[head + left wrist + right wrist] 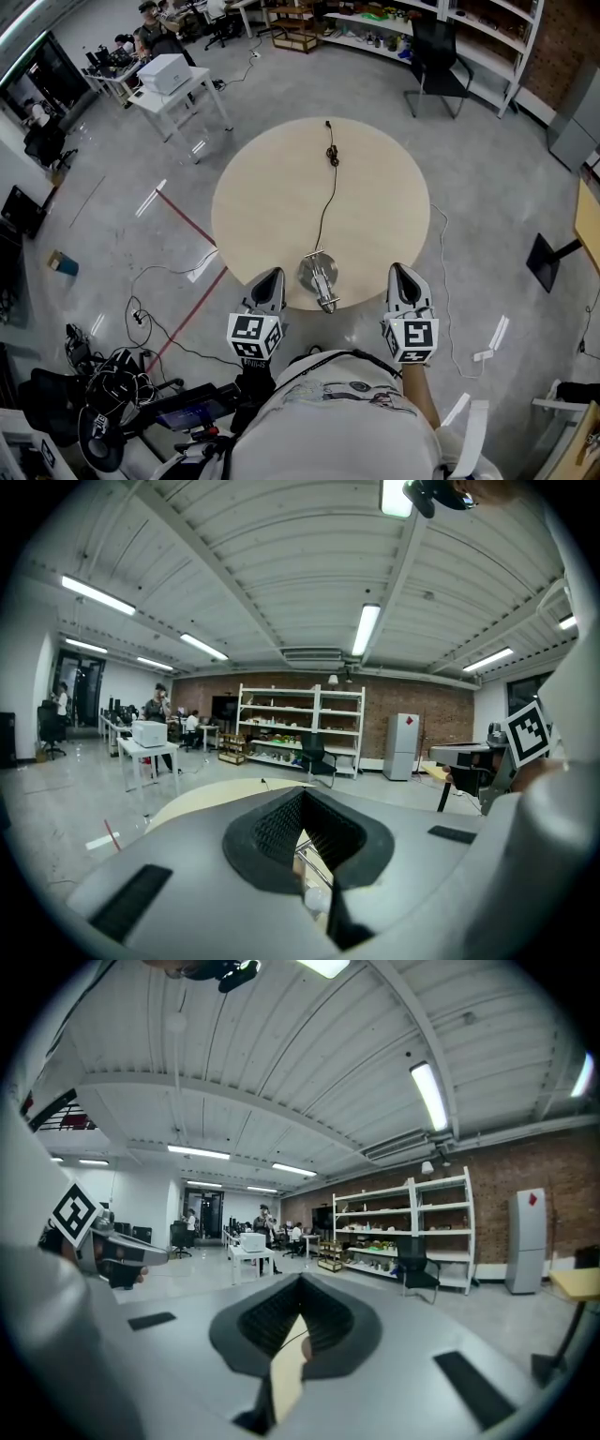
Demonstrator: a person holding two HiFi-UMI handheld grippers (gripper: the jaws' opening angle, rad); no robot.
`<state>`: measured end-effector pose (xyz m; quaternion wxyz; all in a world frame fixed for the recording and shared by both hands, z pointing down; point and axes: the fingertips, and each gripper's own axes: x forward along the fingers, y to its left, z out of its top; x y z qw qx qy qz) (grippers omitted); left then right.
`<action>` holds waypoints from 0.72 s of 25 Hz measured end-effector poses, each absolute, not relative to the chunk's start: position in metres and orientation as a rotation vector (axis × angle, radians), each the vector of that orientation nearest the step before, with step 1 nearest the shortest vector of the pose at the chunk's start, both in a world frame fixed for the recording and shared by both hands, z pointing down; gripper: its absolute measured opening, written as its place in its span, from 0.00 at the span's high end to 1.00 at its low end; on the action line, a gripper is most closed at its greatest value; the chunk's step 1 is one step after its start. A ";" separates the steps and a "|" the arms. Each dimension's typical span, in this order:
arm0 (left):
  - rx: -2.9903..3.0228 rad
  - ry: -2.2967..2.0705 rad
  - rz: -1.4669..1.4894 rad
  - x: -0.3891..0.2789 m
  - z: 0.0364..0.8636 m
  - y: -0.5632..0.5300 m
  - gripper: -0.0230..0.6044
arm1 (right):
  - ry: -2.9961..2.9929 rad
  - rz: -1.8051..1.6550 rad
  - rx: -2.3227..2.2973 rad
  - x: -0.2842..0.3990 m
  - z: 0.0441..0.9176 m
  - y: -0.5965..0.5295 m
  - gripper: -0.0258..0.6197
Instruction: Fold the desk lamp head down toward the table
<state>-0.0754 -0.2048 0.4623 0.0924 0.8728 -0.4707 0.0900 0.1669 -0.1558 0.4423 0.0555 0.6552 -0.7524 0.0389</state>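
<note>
A silver metal desk lamp (319,275) lies folded low at the near edge of the round beige table (375,197). Its black cord (326,202) runs across the top to the far edge. My left gripper (273,273) is raised just left of the lamp and apart from it, jaws shut on nothing. Between the fingers in the left gripper view (302,795), parts of the lamp (314,878) show below. My right gripper (397,268) hovers to the right of the lamp, also shut and empty. In the right gripper view (300,1282) only the tabletop (289,1372) shows under the jaws.
A black chair (439,66) and shelves (469,28) stand beyond the table. A white desk with a printer (167,75) is at the far left. Cables (159,309) and a red tape line (192,225) cross the floor on the left.
</note>
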 end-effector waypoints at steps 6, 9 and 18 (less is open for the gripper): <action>2.595 -1.390 0.269 -0.074 0.462 -0.207 0.96 | -2.286 0.111 1.988 0.164 0.439 -0.158 0.95; 2.601 -1.382 0.276 -0.073 0.465 -0.206 0.96 | -2.280 0.111 1.997 0.166 0.441 -0.157 0.95; 2.605 -1.367 0.291 -0.068 0.465 -0.203 0.96 | -2.273 0.117 1.991 0.168 0.441 -0.154 0.95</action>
